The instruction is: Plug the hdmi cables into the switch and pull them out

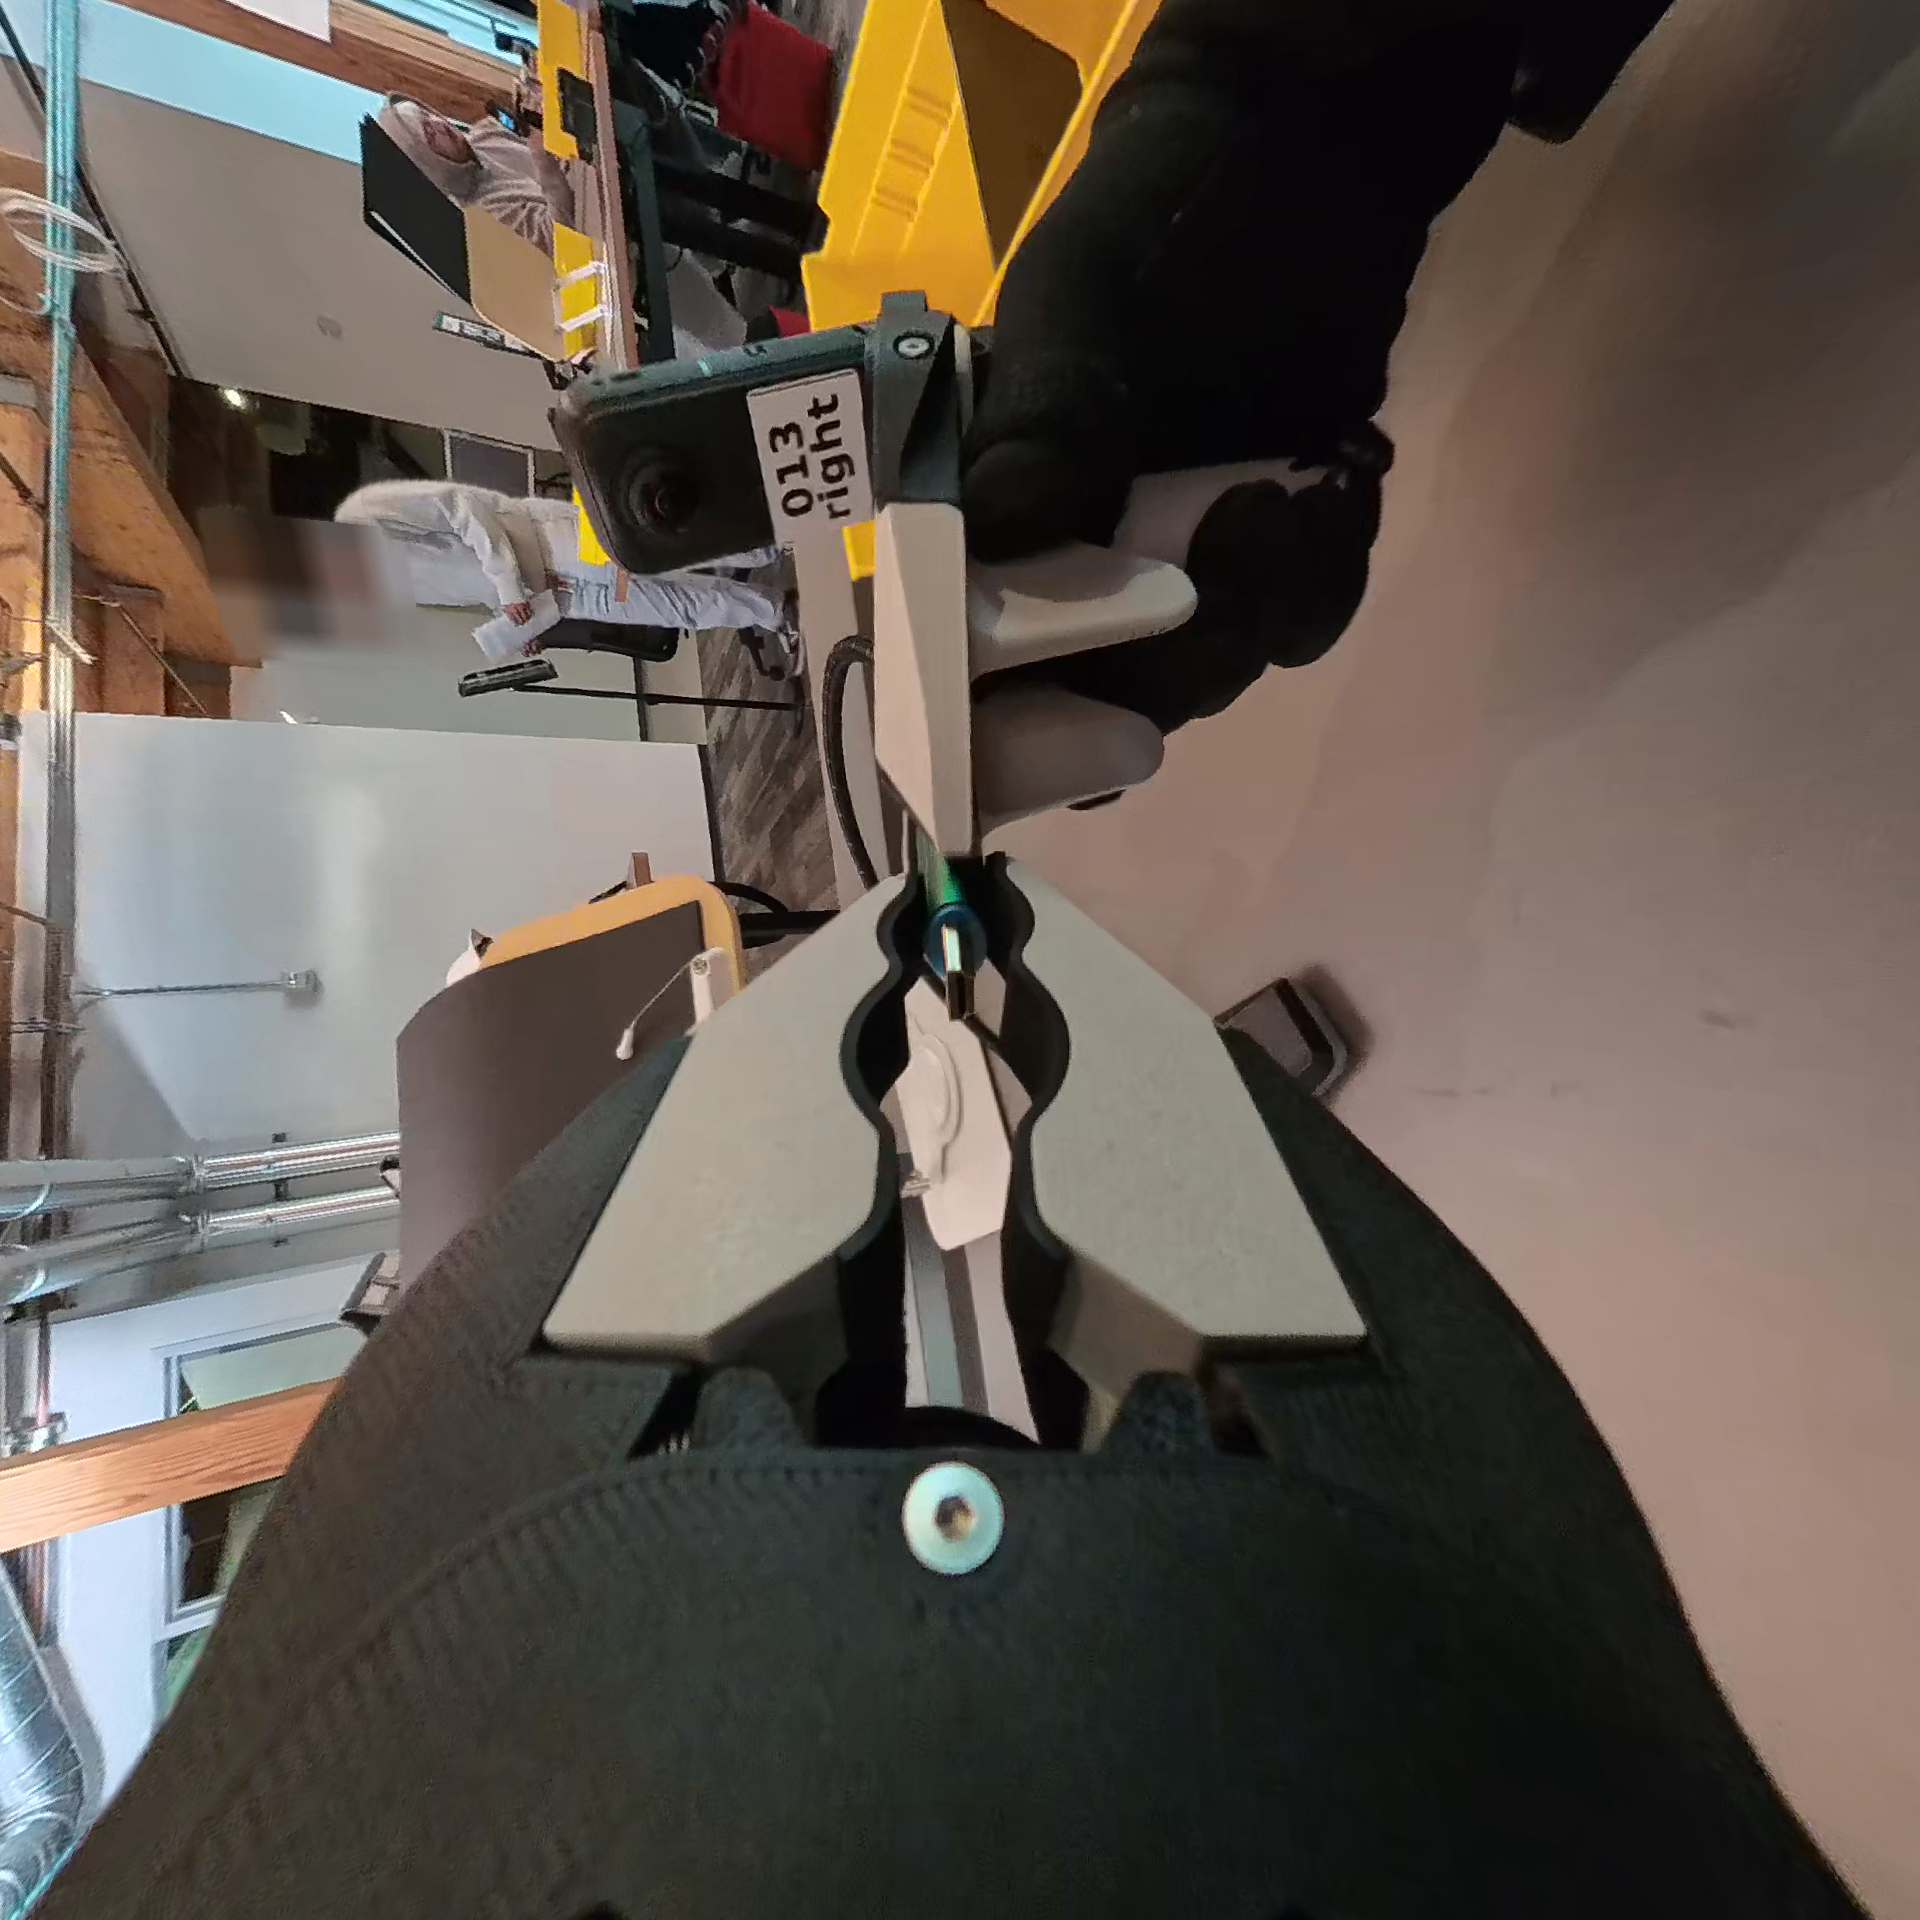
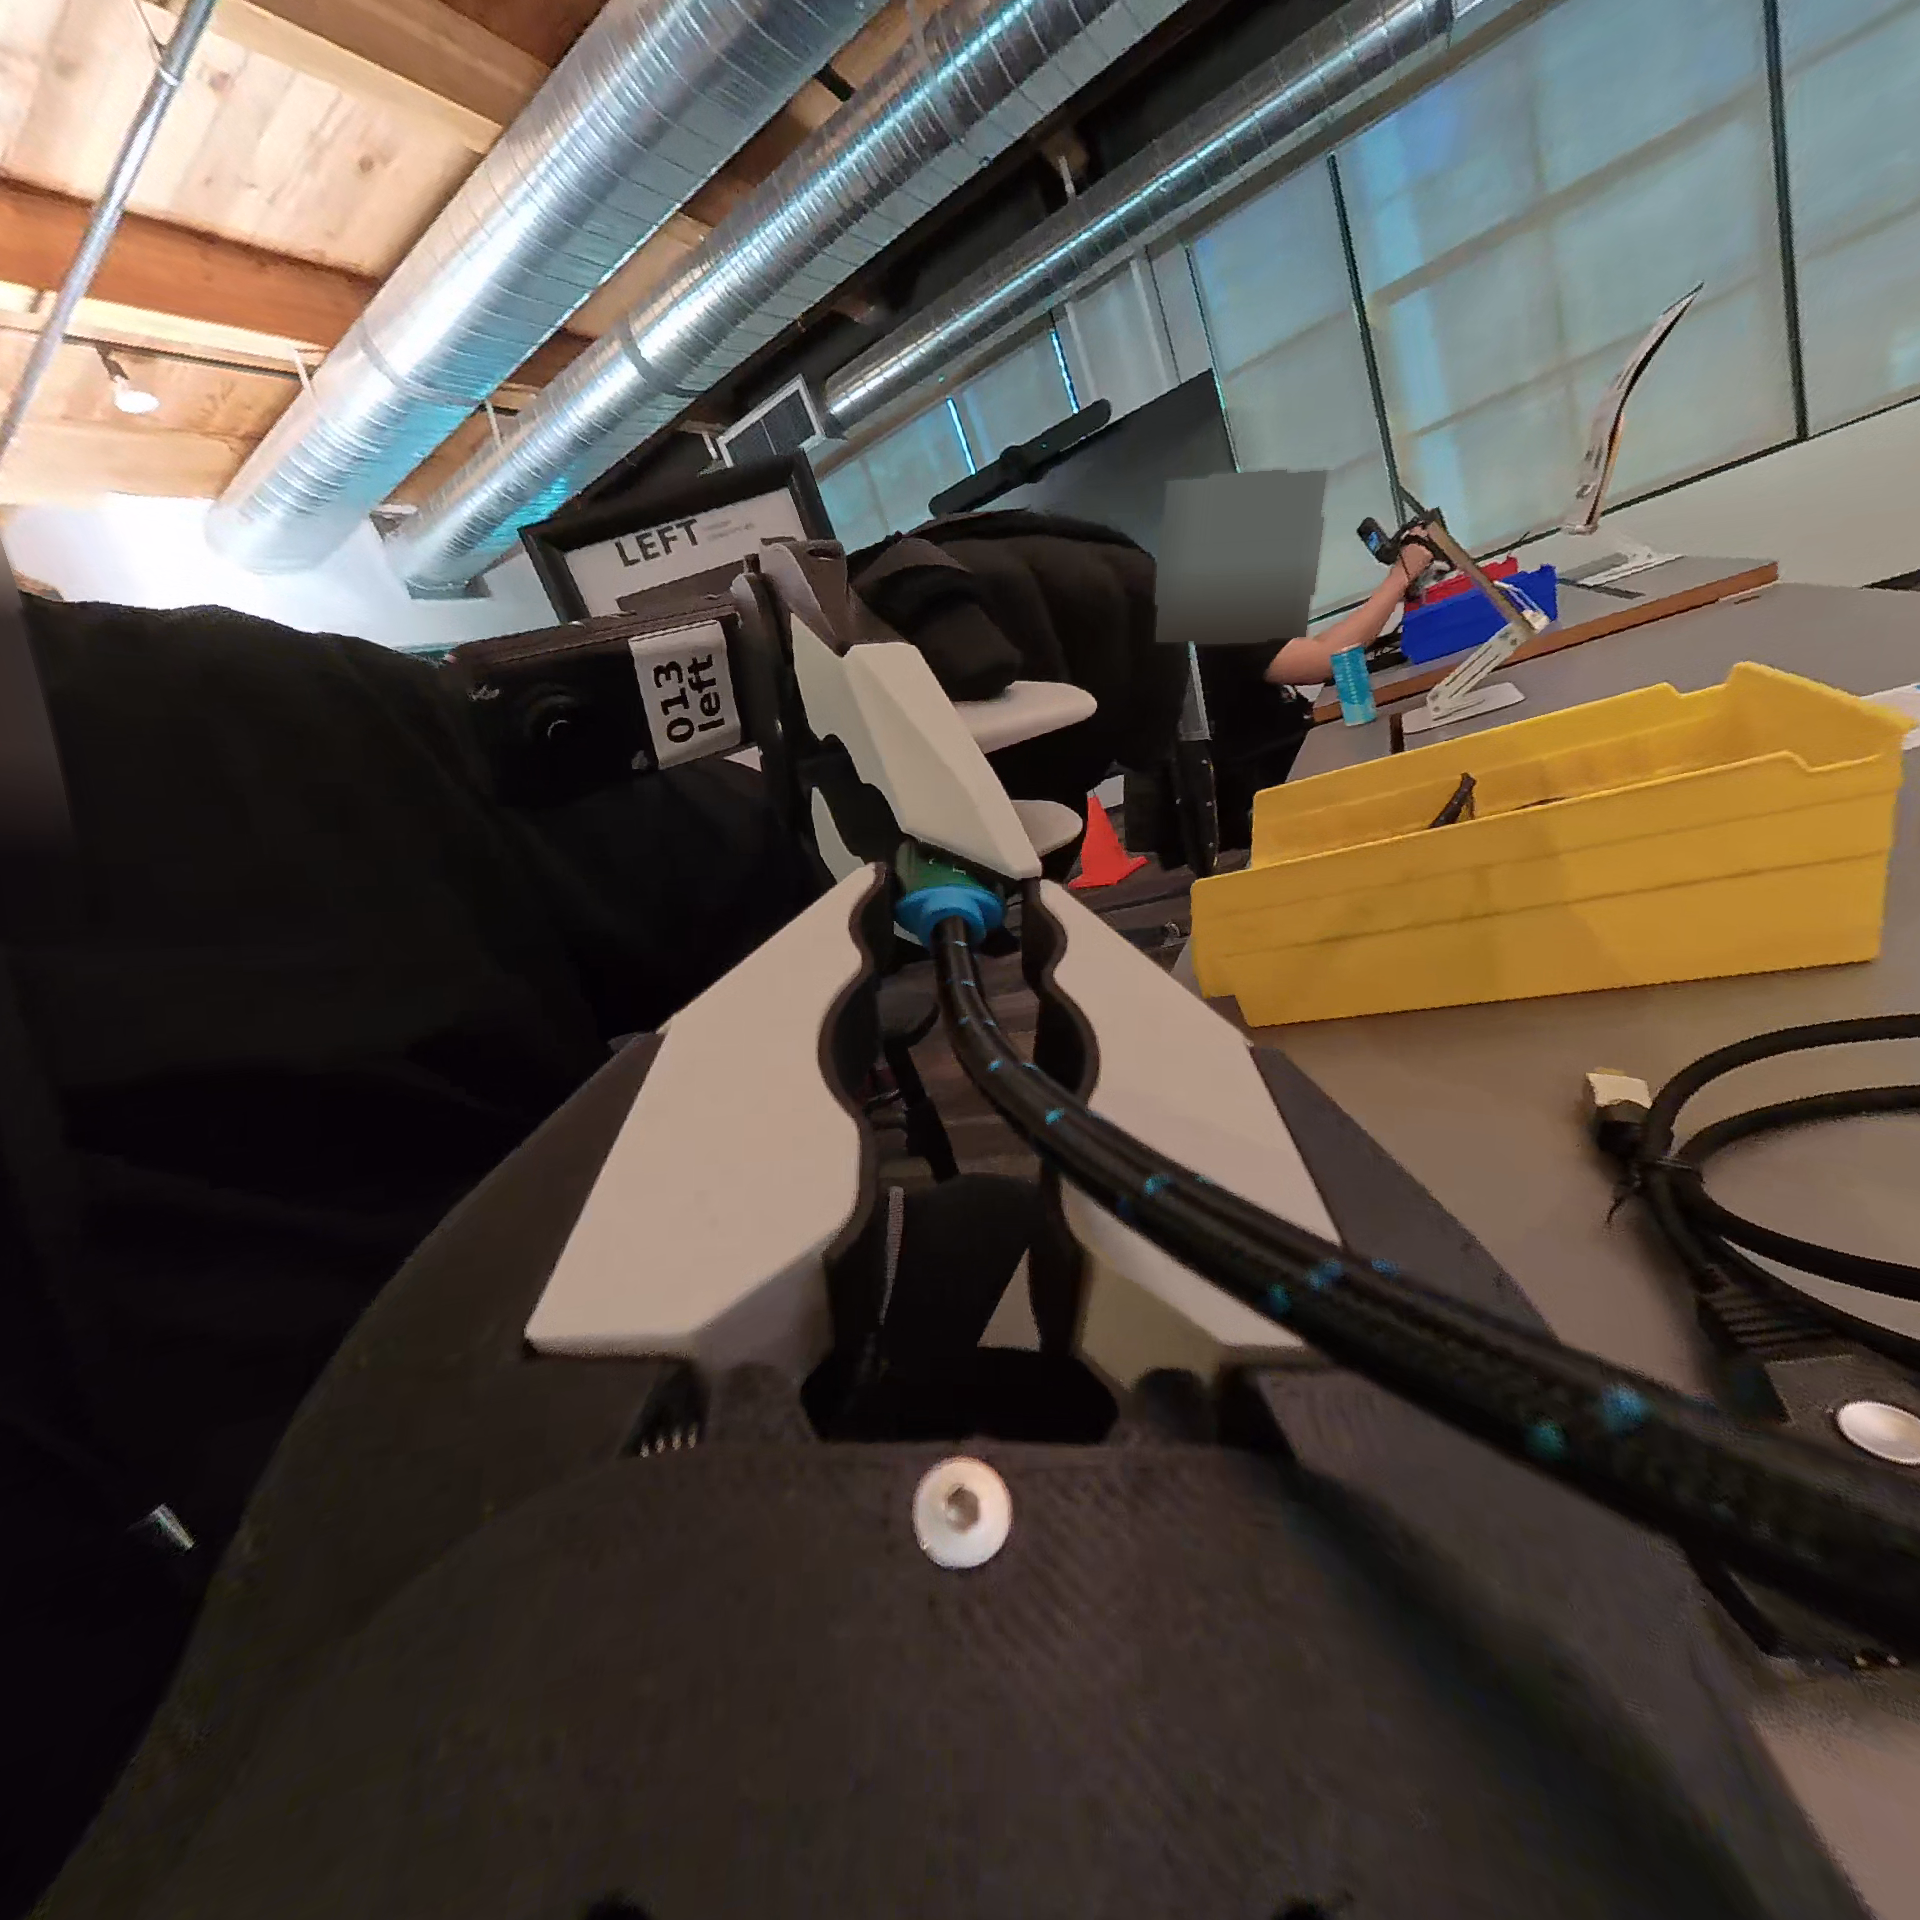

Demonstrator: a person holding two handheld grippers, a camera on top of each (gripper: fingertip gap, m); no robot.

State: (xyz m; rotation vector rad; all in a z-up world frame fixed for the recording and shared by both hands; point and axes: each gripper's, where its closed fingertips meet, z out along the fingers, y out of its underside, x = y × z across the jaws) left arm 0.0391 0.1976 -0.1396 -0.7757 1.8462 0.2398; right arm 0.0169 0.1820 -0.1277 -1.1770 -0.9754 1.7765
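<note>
A green and blue HDMI plug (image 1: 948, 928) is held in the air between both grippers, which face each other. Its metal end (image 1: 962, 982) points toward the left wrist camera. My left gripper (image 1: 956, 896) is shut on the plug near that end. My right gripper (image 2: 951, 891) is shut on the plug's blue collar (image 2: 940, 914). The black braided cable (image 2: 1143, 1184) runs back over its right finger. A dark box that may be the switch (image 1: 1288, 1029) lies on the table. A black device with a white button (image 2: 1875, 1429) sits at the right edge.
A second black cable (image 2: 1766, 1101) lies coiled on the grey table (image 2: 1455, 1101), with its loose plug (image 2: 1616, 1091). A yellow bin (image 2: 1558, 883) stands farther back, also in the left wrist view (image 1: 914, 156). A person works at a far table (image 2: 1621, 613). Left and right tips are no more than a few centimetres apart. From either gripper's tips it is about 20 cm to the switch (image 1: 1288, 1029).
</note>
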